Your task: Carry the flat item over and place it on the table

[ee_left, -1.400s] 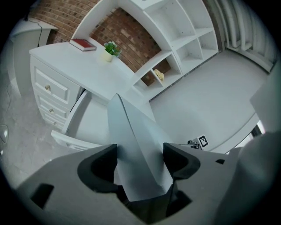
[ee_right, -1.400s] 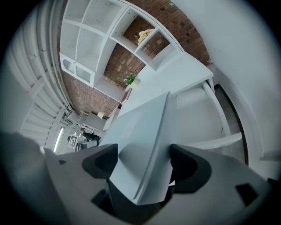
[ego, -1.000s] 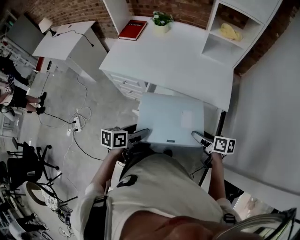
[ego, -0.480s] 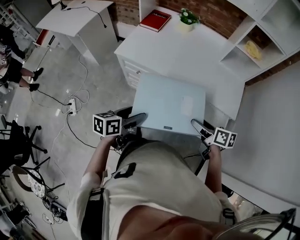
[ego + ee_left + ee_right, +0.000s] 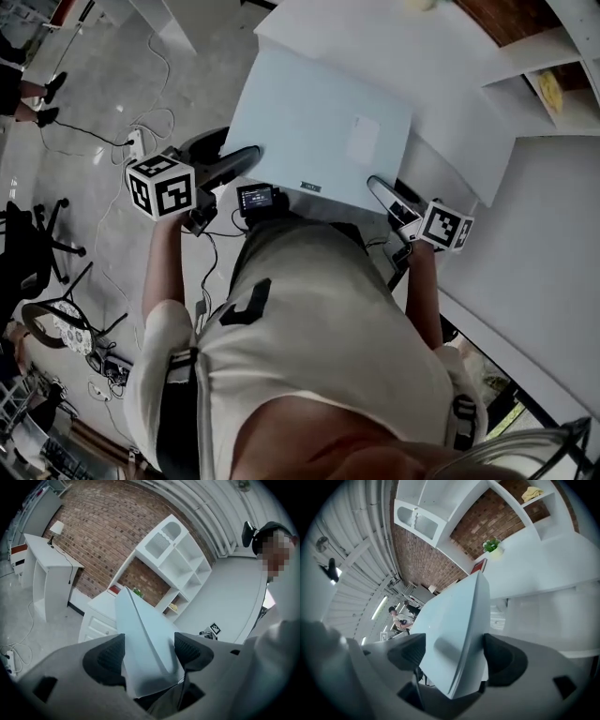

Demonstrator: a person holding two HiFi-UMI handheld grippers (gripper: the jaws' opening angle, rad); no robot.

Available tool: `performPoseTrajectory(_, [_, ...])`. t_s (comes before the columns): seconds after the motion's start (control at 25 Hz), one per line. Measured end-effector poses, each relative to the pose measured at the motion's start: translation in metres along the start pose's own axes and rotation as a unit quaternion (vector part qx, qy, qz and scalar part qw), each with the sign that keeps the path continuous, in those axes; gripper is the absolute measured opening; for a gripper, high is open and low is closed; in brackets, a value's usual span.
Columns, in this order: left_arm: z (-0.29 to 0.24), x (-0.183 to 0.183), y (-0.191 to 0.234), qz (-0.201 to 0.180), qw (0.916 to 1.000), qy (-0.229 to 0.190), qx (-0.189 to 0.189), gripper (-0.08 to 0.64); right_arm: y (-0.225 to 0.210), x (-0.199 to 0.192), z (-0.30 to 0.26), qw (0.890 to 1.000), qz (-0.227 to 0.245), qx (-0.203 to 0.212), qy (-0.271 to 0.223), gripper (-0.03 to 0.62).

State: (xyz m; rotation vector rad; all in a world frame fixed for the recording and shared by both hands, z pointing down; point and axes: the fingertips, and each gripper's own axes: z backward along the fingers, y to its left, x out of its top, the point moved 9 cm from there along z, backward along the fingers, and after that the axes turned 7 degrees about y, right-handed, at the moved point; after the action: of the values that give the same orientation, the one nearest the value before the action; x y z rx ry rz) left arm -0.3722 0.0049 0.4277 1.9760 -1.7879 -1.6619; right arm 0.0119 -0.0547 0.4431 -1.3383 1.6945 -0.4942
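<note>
A flat pale-blue laptop-like slab (image 5: pixel 319 131) is held in the air in front of the person, its far edge over the white table (image 5: pixel 450 75). My left gripper (image 5: pixel 239 159) is shut on its near left corner, my right gripper (image 5: pixel 380 187) on its near right corner. In the left gripper view the slab (image 5: pixel 145 639) runs edge-on between the two dark pads (image 5: pixel 105 656). The right gripper view shows the slab (image 5: pixel 454 630) clamped the same way, pointing toward the table (image 5: pixel 543 564).
On the table's far side stand a small potted plant (image 5: pixel 493 546) and a red book (image 5: pixel 478 566). White shelves (image 5: pixel 553 66) with a yellow object rise at the right. Cables and a power strip (image 5: pixel 136 141) lie on the floor at left, near a white side desk (image 5: pixel 44 566).
The slab has been carried forward toward the table, and its far edge now overlaps the tabletop. Both grippers keep their hold on it.
</note>
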Motion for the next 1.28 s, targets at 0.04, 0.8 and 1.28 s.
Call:
performPoseTrajectory(0.04, [-0.002, 0.001, 0.008, 0.0, 1.0, -0.005, 0.0, 0.333, -0.004, -0.001, -0.008, 1.0, -0.004, 0.0, 0.006, 0.371])
performPoseTrajectory(0.8, [-0.105, 0.072, -0.049, -0.084, 0.9949, 0.048, -0.032, 0.333, -0.049, 0.029, 0.073, 0.992, -0.084, -0.041, -0.087, 0.371])
performPoseTrajectory(1.28, [-0.203, 0.065, -0.035, -0.048, 0.9917, 0.116, 0.026, 0.333, -0.149, 0.062, 0.061, 0.991, -0.109, -0.068, -0.03, 0.373])
